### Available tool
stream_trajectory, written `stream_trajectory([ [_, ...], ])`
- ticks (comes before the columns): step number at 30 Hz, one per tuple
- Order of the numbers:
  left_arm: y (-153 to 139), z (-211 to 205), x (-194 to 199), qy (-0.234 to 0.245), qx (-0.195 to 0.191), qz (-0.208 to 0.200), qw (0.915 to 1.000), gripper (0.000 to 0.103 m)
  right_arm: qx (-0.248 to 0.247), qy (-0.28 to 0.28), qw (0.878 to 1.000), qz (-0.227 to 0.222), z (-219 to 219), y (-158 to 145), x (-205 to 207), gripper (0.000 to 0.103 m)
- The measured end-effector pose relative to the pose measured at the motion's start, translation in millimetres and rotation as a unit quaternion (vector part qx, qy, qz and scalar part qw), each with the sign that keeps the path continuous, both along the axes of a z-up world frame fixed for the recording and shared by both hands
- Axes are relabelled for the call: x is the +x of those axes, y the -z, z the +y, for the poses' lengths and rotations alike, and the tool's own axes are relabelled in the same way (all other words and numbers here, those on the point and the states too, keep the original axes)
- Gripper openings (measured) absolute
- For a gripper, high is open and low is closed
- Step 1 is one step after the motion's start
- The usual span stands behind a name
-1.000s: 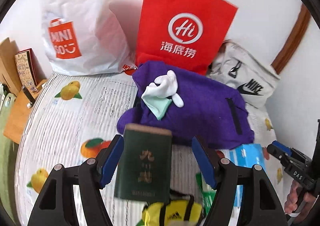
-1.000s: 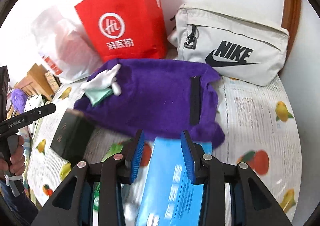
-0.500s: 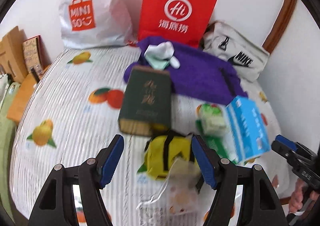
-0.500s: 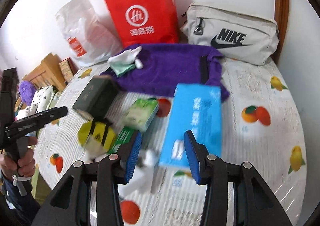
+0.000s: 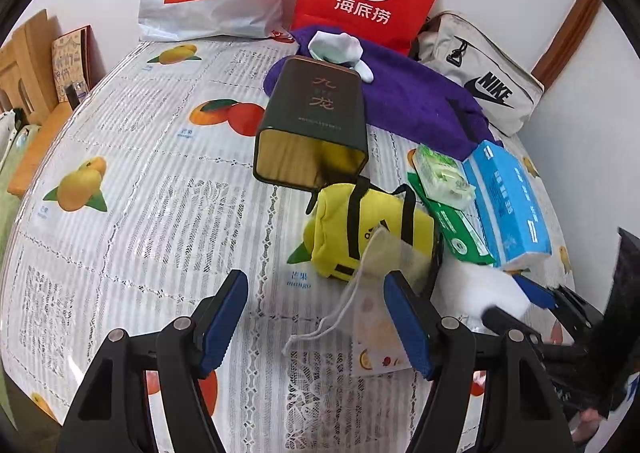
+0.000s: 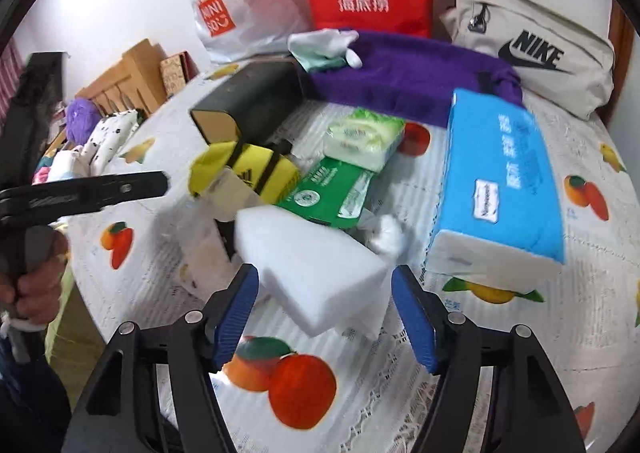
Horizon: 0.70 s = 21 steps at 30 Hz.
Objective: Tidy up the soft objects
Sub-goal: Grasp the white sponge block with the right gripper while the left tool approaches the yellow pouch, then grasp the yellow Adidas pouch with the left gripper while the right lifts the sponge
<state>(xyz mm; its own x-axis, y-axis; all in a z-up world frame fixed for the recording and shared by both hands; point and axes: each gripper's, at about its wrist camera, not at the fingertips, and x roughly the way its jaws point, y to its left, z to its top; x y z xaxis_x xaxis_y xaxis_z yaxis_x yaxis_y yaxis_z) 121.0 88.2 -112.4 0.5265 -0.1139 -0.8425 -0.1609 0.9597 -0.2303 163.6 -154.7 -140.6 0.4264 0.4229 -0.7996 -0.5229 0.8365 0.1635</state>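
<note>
White foam block near edge of tabletop, framed between spread right gripper, ungrasped; left gripper gaping, empty, nearest drawstring pouch; likely next pick.

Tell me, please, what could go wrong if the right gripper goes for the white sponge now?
The right gripper is open around the white sponge, which sits against the green packet and a crumpled tissue; closing could drag them along. The blue tissue box lies close beside the right finger and might get bumped. The open left gripper hovers nearby, near the mesh pouch, so the two could collide.
</note>
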Motion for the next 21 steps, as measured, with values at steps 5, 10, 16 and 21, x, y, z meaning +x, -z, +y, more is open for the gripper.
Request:
stream_trajectory([
  [5, 1.9, 0.3, 1.5, 0.002, -0.001, 0.003, 1.0000, 0.069, 0.043, -0.007, 0.999, 0.026, 3.5, 8.9, 14.9, 0.074],
  [10, 4.0, -3.7, 5.6, 0.013, 0.003, 0.003, 0.9999, 0.069, 0.058, -0.030, 0.998, 0.008, 7.3, -1.7, 6.7, 0.058],
  [16, 11.3, -9.6, 14.9, 0.026, -0.002, 0.003, 0.9997, 0.070, 0.073, -0.042, 0.996, -0.003, -8.6, -19.6, -14.5, 0.058],
  [21, 14.3, -7.5, 33.6, 0.024, -0.004, -0.006, 0.9997, 0.070, 0.076, -0.036, 0.996, -0.012, -25.8, -29.4, -28.0, 0.058],
])
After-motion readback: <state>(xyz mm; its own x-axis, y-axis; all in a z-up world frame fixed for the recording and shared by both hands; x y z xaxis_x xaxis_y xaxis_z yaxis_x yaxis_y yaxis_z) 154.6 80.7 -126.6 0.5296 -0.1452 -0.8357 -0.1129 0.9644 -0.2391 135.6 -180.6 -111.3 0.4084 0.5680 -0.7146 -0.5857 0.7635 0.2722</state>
